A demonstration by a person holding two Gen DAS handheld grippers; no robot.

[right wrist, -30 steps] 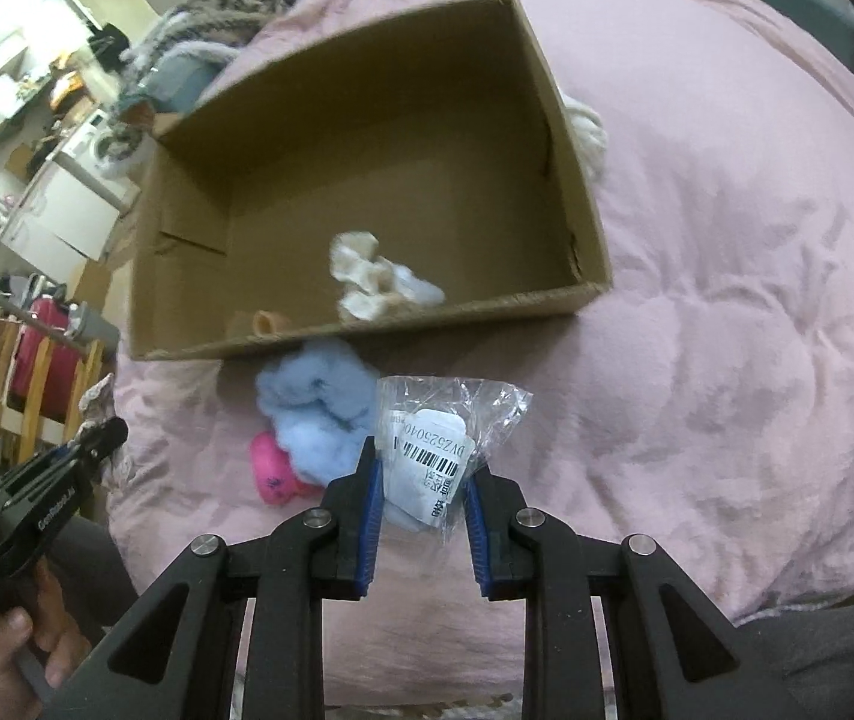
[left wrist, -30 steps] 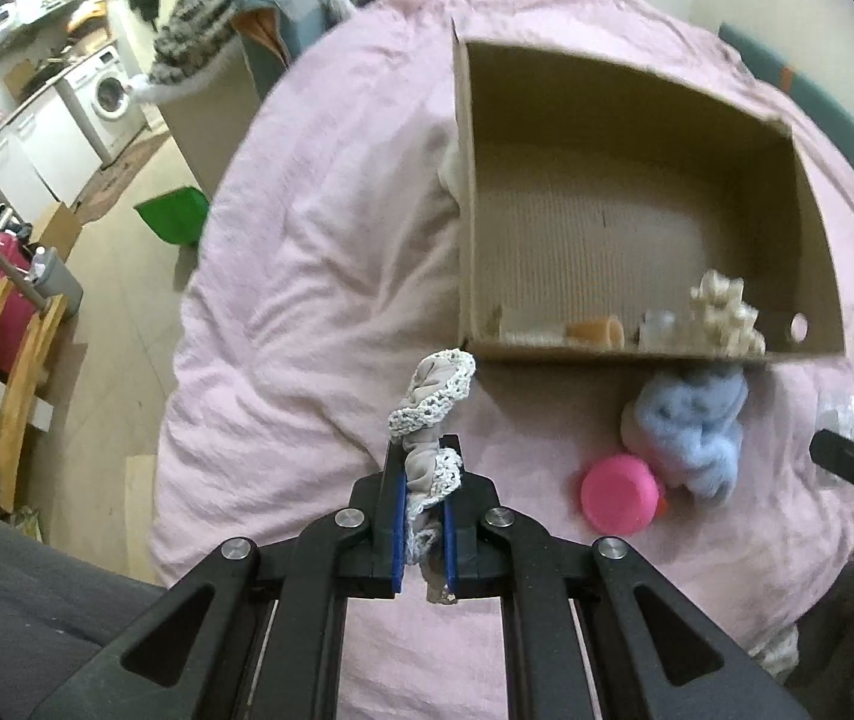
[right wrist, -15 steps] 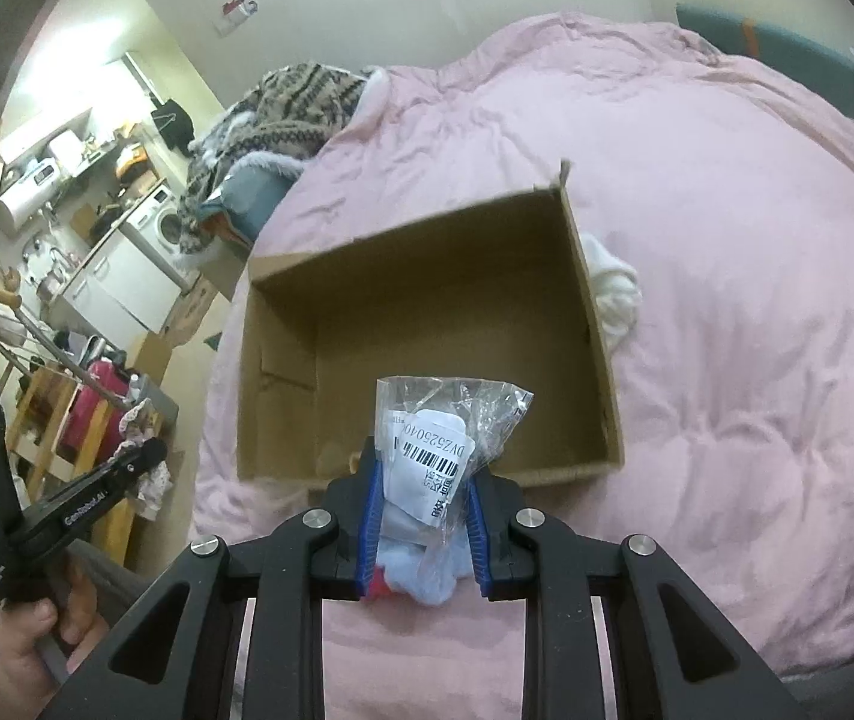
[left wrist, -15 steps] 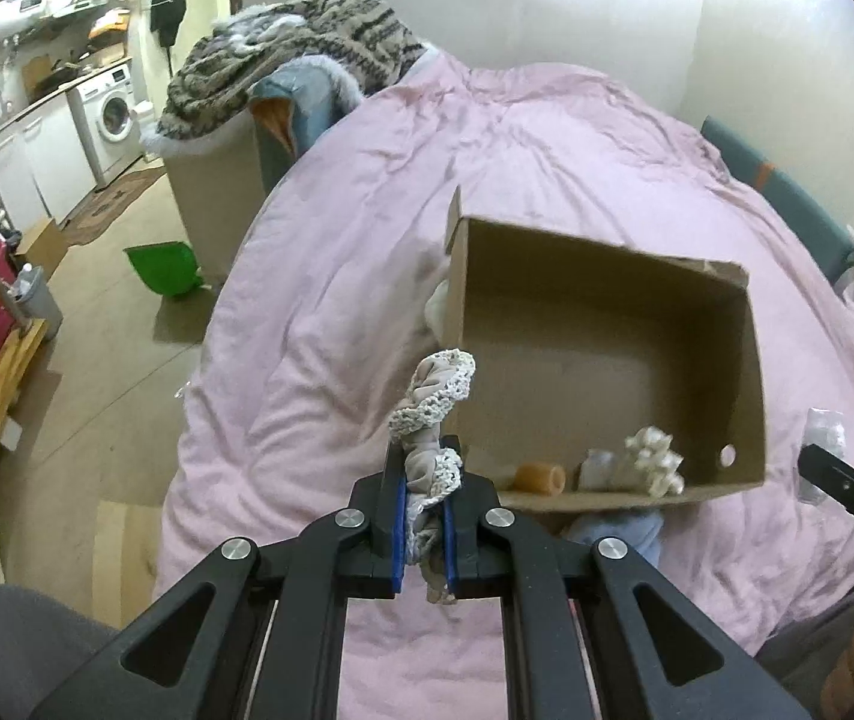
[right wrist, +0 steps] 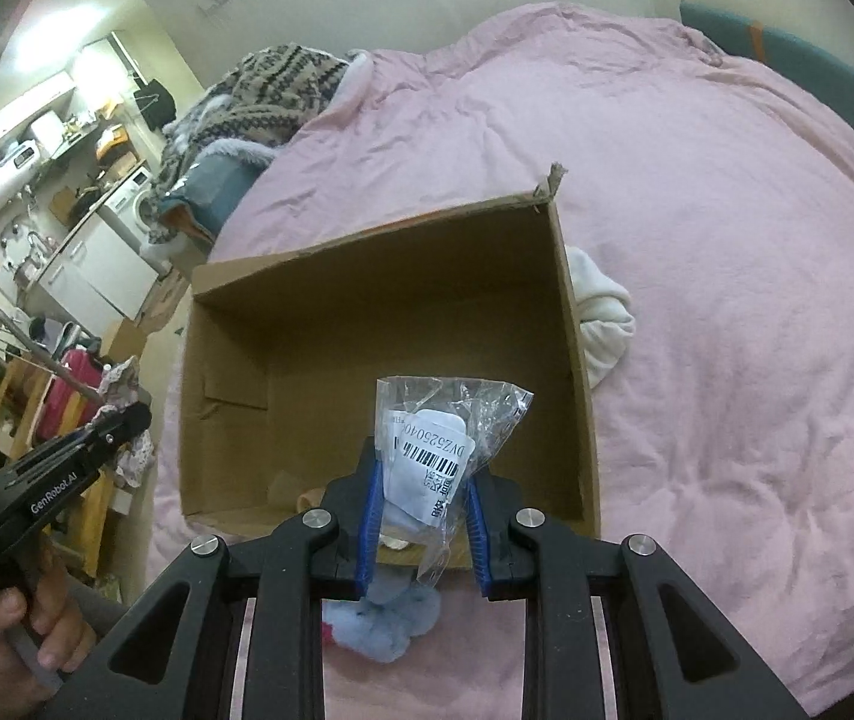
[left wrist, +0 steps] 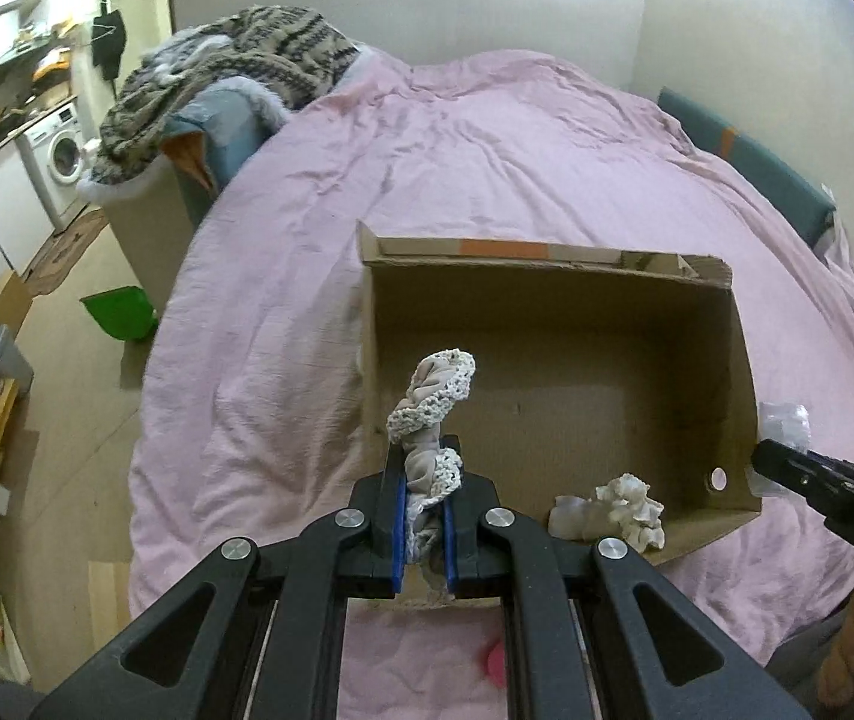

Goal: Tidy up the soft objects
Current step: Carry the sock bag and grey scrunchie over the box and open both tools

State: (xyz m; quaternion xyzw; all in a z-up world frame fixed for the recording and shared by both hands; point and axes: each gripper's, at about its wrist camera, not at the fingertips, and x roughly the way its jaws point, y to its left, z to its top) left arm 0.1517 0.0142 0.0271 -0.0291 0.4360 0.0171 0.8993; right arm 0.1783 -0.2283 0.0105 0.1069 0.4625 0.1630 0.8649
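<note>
Both my grippers risen since a second ago, cardboard box [left wrist: 553,360] now well below. Left gripper [left wrist: 425,510] jaws pinch lace scrunchie [left wrist: 430,414]; right gripper [right wrist: 420,516] jaws clamp plastic packet [right wrist: 445,426]. Both loads over box, likely drop next.

Left hand-held gripper [left wrist: 423,516] clamped tight; right hand-held gripper [right wrist: 420,516] closed, both raised
</note>
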